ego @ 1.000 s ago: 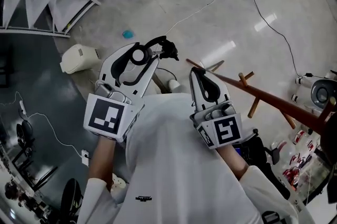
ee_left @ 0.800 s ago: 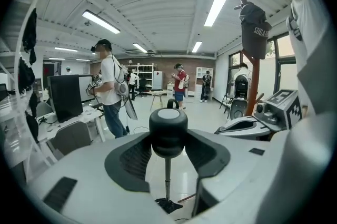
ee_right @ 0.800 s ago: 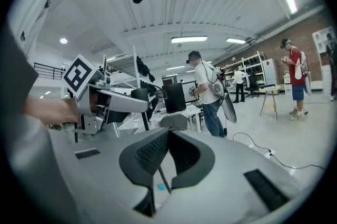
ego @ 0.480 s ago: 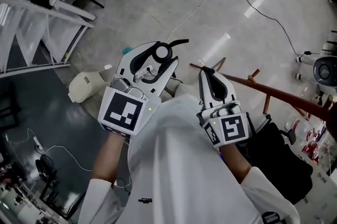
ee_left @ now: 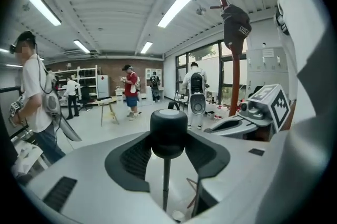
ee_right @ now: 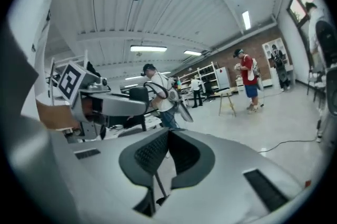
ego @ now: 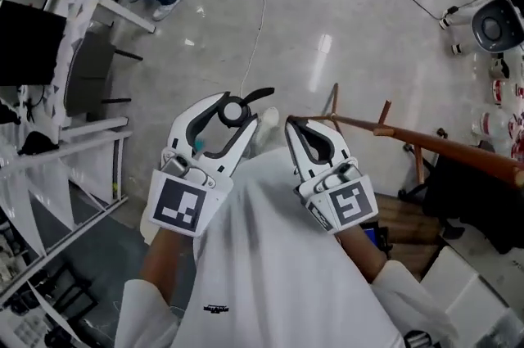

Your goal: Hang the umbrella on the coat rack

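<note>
Progress: early — umbrella (ego: 233, 110) not yet hung | left claw (ee_left: 168, 134) clamped on its black knob end, held near the coat rack (ego: 426, 146), on its left | right claw (ee_right: 167, 134) closed and empty, just beside the rack | remaining — reach a peg, hook umbrella, release.

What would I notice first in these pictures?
The left gripper, in the middle, has its fingers shut on the umbrella's round black knob. Beside the right gripper, the brown wooden coat rack runs off to the right, and a black cap hangs at its top.
</note>
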Demonstrator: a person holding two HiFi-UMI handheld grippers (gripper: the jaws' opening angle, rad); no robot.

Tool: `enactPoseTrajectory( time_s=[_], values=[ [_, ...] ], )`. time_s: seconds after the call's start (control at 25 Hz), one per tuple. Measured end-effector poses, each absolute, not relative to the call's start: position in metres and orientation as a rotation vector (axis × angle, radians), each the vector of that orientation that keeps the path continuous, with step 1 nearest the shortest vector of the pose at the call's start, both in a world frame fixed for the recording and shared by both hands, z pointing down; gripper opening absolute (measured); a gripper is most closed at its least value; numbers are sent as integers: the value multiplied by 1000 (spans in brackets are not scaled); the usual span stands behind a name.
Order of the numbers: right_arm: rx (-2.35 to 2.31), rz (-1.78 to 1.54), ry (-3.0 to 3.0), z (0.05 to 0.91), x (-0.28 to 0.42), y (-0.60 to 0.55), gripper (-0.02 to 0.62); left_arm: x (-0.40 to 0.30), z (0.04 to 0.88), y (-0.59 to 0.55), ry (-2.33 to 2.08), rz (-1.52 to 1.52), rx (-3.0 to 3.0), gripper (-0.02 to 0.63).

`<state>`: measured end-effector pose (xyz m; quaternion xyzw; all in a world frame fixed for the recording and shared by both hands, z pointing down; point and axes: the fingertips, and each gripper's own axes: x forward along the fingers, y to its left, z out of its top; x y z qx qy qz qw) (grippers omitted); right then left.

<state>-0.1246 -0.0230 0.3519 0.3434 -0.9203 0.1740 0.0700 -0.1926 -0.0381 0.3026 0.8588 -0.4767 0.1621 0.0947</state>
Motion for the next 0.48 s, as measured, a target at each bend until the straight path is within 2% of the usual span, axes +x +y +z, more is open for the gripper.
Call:
enactPoseTrajectory(
  time_s=[0.24, 0.48],
  values=[
    [1285, 537, -2707, 344, -91, -92, 5, -176, 328, -99, -1146, 646, 2663, 212],
    [1585, 427, -2569, 328, -36, -120, 5, -127, 318, -158, -929, 652, 2827, 212]
  ],
)
